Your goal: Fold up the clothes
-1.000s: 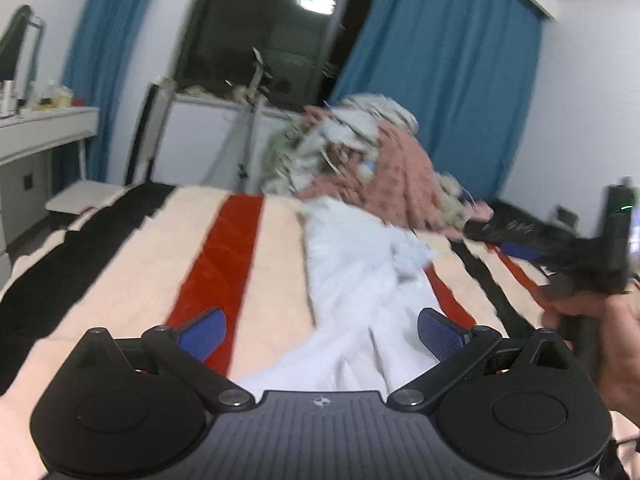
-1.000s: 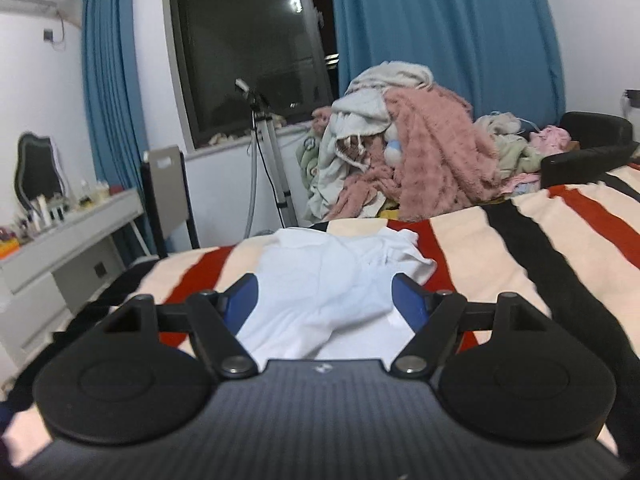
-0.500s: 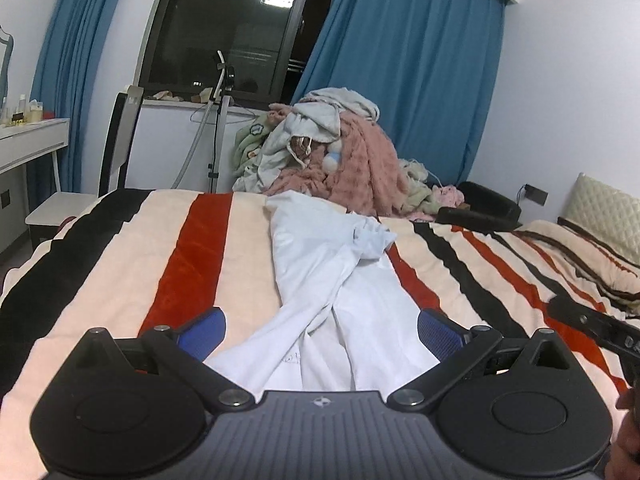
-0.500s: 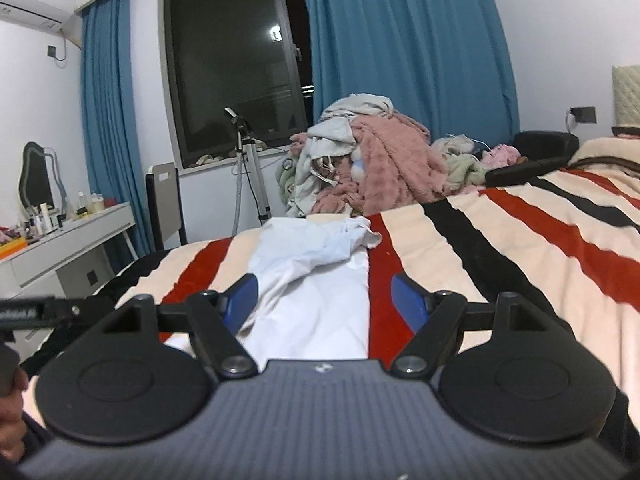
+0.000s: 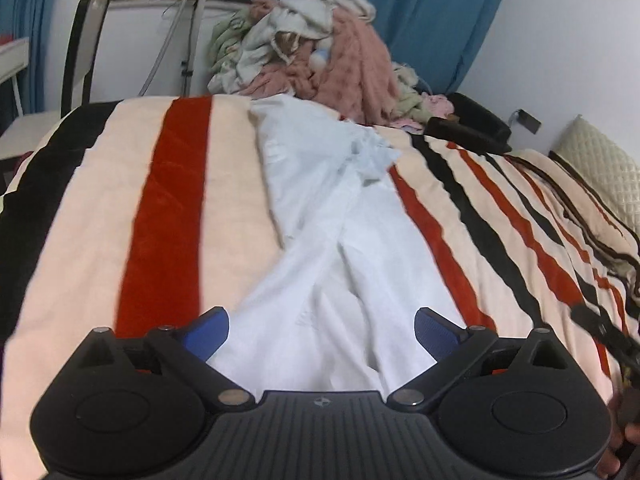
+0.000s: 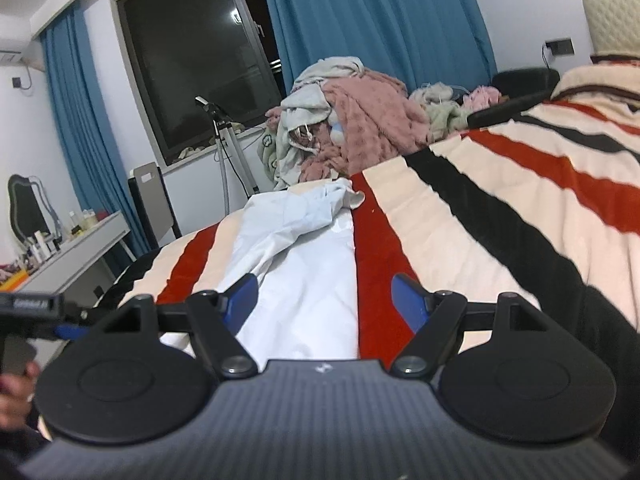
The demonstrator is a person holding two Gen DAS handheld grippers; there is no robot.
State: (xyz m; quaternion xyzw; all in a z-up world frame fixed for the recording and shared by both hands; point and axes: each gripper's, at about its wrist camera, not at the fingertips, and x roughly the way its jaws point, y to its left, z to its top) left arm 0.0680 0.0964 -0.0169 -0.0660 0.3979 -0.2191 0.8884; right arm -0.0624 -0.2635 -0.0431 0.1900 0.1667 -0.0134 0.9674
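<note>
White garment (image 5: 332, 240) sprawls rumpled down mid-frame on the striped blanket (image 5: 100, 208), left gripper (image 5: 320, 326) and right gripper (image 6: 324, 296) both spread wide with nothing between them, so I'd pinch two near-edge corners evenly before folding.

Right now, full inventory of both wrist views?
white garment: 1, white, lying lengthwise on the blanket, rumpled at far end
striped blanket: 1, cream, red, black, covers bed
clothes pile: 1, pink, grey, green, past the bed's far end
curtains: blue, both sides of dark window
desk: 1, white, by left wall, small bottles on it
tripod: 1, below window
left hand-held gripper: open, over garment
right hand-held gripper: open, over garment
</note>
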